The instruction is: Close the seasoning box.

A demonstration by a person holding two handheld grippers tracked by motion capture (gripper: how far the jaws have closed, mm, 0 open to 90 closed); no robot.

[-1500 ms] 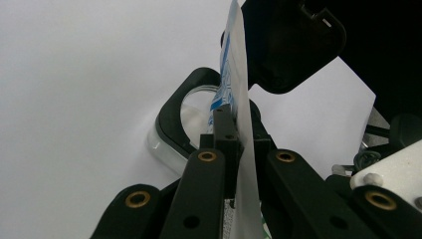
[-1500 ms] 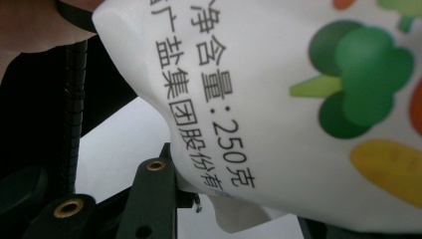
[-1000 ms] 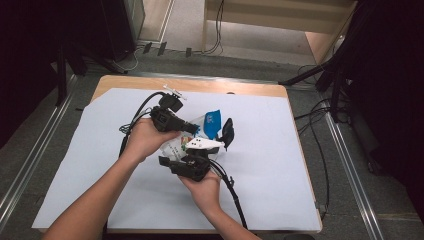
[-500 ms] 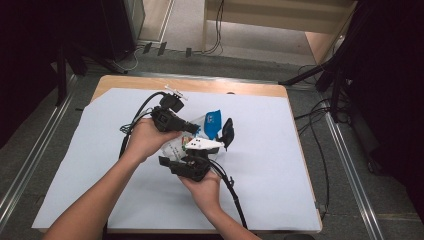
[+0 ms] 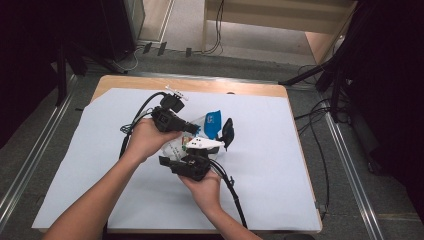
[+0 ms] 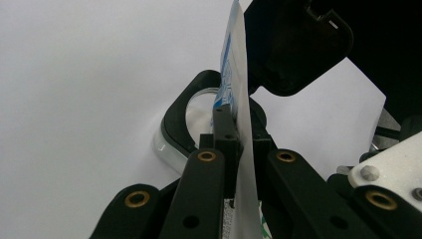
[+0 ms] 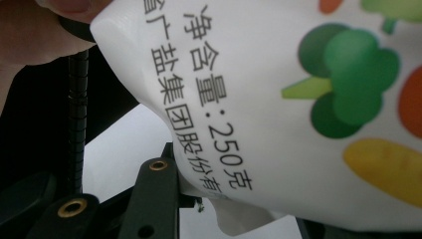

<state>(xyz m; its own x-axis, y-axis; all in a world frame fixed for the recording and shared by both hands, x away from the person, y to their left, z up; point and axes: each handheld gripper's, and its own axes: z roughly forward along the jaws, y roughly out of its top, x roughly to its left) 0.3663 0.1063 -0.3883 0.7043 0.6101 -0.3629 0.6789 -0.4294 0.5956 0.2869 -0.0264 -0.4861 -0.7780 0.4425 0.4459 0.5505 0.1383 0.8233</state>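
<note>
Nothing has moved: left gripper [image 6: 238, 124] stays clamped on the pouch [image 5: 212, 124] edge; right gripper [image 7: 239, 199] grips its body.

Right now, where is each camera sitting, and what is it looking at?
High view: above the person's side, looking forward and down at the white-covered table; both forearms, left hand-held gripper and right hand-held gripper show.
Left gripper view: on the left hand-held gripper, looking along its black jaws, shut on the thin edge of the white plastic pouch with blue print.
Right gripper view: on the right hand-held gripper, close against the pouch's vegetable pictures.
All three share the pouch.
</note>
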